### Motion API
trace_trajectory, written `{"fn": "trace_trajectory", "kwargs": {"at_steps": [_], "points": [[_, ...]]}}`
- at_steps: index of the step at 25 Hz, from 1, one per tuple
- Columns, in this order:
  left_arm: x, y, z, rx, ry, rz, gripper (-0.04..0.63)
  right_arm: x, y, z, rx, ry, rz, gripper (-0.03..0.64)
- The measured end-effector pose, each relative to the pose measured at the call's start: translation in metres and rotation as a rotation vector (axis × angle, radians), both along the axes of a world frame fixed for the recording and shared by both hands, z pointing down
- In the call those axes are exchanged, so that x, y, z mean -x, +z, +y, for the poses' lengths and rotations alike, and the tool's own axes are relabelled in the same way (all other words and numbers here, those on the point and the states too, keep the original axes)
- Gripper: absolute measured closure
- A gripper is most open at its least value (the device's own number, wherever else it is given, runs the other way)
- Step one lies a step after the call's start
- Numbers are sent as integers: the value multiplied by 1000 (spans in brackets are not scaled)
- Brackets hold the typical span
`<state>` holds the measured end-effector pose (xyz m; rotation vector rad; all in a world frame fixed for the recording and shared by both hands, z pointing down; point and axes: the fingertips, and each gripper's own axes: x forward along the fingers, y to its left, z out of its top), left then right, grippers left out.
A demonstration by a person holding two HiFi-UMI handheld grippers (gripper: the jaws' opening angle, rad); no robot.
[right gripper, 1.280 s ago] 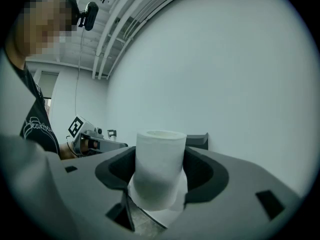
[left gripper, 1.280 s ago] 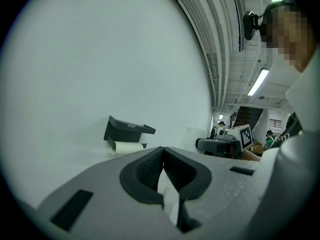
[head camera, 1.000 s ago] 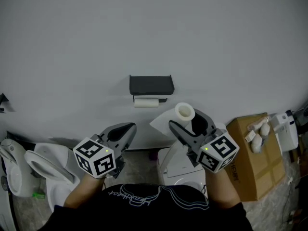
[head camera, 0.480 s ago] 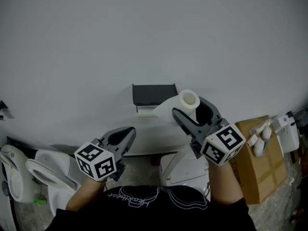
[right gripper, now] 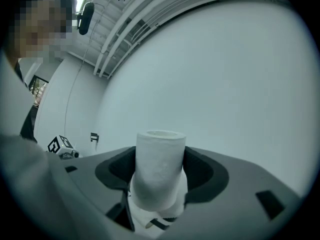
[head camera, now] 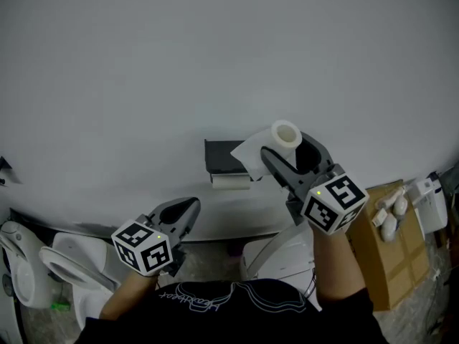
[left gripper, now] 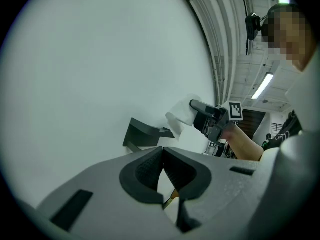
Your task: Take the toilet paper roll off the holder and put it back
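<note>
right gripper [head camera: 290, 151]: clamped on the toilet paper roll [head camera: 285, 134]; in the right gripper view the dark pads press the roll's sides from left and right.
toilet paper roll: upright between the jaws, hollow core on top, raised in front of the wall [head camera: 215, 49], off the holder [head camera: 222, 156] and just to its right.
loose sheet [head camera: 247, 153]: hangs from the roll toward the left; in the head view it overlaps the holder's right end, and whether it touches cannot be told.
holder: black, fixed to the wall, between the two grippers in the head view.
white cylinder [head camera: 231, 182]: short, lying crosswise just under the holder; too small to tell whether it is another roll.
left gripper [left gripper: 162, 159]: jaws closed together, pads meeting at the tips, nothing between them; held low, below and left of the holder, well apart from the roll.
toilet [head camera: 64, 260]: white, at the lower left, below the left gripper.
cardboard box [head camera: 384, 264]: at the lower right, small white items on top.
</note>
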<state>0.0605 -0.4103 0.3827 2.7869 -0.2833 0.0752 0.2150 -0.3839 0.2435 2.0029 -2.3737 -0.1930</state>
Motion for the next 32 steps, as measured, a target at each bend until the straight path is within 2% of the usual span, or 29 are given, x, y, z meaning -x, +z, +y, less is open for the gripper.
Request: {"fn": "trace_trajectory", "kwargs": {"at_steps": [13, 27, 29, 32], "points": [[11, 17, -27, 36, -26, -14, 591, -12, 40, -57, 96, 14, -23, 322], [14, 20, -38, 55, -42, -7, 591, -14, 52, -68, 119, 28, -29, 319], [14, 22, -38, 57, -41, -10, 591, -15, 54, -69, 117, 34, -54, 301], [14, 23, -37, 59, -41, -12, 591, -16, 53, -68, 99, 40, -75, 219]]}}
